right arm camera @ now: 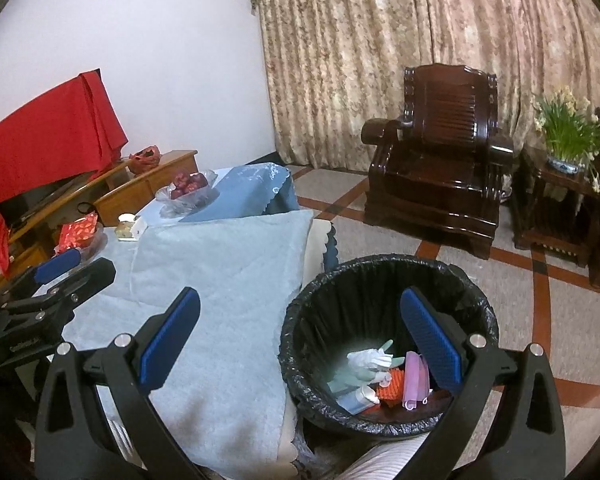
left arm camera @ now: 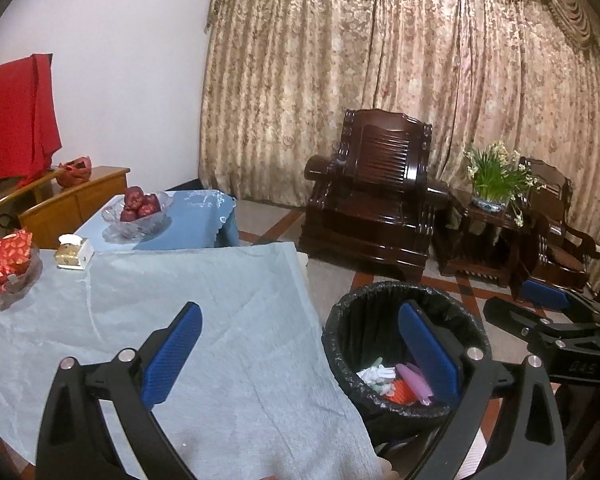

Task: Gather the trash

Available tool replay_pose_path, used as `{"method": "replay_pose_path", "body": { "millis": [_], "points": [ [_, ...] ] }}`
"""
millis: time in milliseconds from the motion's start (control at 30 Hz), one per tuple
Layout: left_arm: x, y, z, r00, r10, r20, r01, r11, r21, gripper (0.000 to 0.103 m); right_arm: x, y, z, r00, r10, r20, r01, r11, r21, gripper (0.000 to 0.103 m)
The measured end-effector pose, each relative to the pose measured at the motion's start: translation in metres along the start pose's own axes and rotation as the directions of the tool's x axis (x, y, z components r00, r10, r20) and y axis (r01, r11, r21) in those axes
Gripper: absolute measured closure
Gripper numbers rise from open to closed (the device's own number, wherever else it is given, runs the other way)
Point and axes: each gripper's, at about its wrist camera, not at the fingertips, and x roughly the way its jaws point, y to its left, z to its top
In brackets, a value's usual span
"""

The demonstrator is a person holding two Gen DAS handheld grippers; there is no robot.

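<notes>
Two handheld grippers, the left gripper (left arm camera: 300,344) and the right gripper (right arm camera: 300,336), each with two blue-padded fingers spread wide apart. One trash bin (right arm camera: 384,272) lined with one black bag. Inside it: one crumpled white glove (right arm camera: 370,360), one pink plastic piece (right arm camera: 414,380), one orange ridged item (right arm camera: 392,390), and one pale blue flat item (right arm camera: 350,400); any further pieces are too jumbled to count. One table covered by a light blue cloth (left arm camera: 204,320). On it: two glass bowls, one bowl of red apples (left arm camera: 138,210) with at least four apples, and one bowl of red packets (left arm camera: 10,266). One small tissue box (left arm camera: 74,252). Two dark wooden armchairs (left arm camera: 374,188). One potted flowering plant (left arm camera: 496,178). One red drape (left arm camera: 16,116).
</notes>
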Motion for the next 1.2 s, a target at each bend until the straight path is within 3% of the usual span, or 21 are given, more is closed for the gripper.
{"method": "replay_pose_path", "body": {
  "millis": [1200],
  "points": [
    [-0.007,0.008,0.000,0.999,0.030,0.014,-0.030,1.000,0.000,0.006,-0.003,0.011,0.004,1.000,0.003,0.009,-0.003,1.000,-0.012,0.005]
  ]
}}
